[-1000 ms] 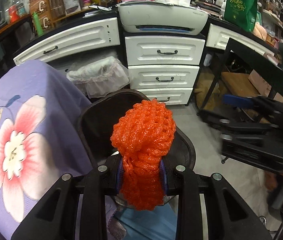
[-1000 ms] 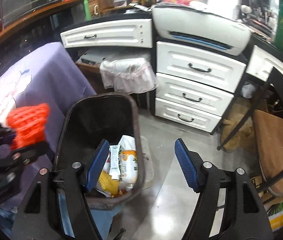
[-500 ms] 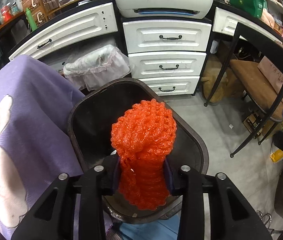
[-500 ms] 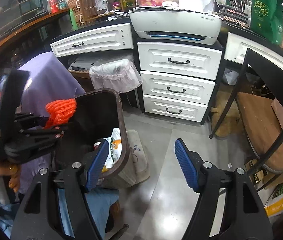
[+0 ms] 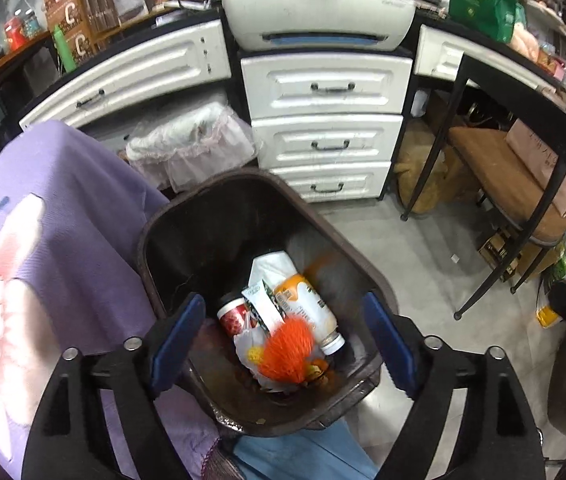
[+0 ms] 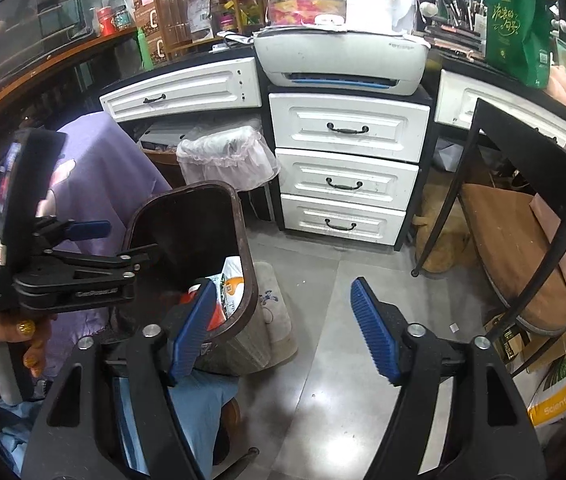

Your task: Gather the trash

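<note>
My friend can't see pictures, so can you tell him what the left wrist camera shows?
The open left hand-held gripper hangs over a dark trash bin, where an orange foam net lies on a bottle, a red cup and wrappers. Behind the bin are white drawers, with purple flowered cloth to its left.

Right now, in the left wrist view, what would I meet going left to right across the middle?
Purple flowered cloth → dark trash bin → bare grey floor → black-framed chair with brown seat.
</note>
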`<state>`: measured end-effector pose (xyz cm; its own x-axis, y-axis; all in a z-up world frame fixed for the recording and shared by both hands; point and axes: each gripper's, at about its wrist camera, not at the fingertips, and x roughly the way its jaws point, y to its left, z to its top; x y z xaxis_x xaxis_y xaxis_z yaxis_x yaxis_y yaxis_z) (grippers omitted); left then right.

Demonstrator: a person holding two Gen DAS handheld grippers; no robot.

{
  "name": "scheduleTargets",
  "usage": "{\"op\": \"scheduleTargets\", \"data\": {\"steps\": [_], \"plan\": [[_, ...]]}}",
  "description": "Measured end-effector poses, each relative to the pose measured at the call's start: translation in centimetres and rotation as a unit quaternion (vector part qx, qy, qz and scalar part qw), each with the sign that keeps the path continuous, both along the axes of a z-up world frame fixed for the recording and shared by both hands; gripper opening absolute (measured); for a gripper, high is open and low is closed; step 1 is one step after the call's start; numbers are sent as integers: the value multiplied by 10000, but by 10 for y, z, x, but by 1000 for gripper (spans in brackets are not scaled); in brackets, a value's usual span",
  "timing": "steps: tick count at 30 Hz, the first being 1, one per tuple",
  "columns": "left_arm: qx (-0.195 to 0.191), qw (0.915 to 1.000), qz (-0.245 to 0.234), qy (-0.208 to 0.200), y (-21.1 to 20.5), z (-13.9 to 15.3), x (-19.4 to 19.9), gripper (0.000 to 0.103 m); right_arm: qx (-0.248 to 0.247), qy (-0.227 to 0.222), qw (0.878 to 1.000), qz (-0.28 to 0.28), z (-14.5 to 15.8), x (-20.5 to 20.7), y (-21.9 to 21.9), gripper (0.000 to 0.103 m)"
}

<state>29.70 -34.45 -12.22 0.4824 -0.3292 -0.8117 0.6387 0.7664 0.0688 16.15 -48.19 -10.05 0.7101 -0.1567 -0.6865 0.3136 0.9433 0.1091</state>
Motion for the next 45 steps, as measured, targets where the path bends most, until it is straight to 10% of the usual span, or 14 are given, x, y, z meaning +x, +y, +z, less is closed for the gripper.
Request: {"op": "scheduleTargets", "data": {"steps": [17,33,45], "plan": [[-852,9866,5,-1390,116,117,-106,97,65,-1173,9931,-6,88,-61,70,92],[-1117,9527,1513,-2387,277,140,-206,98,-750,-2026,9728,832,132,-131,220,97],[-1641,9311,1923,-2629,310,155,-261,98,-1050,-2597,9543,1040,140,-201,258,97]]}}
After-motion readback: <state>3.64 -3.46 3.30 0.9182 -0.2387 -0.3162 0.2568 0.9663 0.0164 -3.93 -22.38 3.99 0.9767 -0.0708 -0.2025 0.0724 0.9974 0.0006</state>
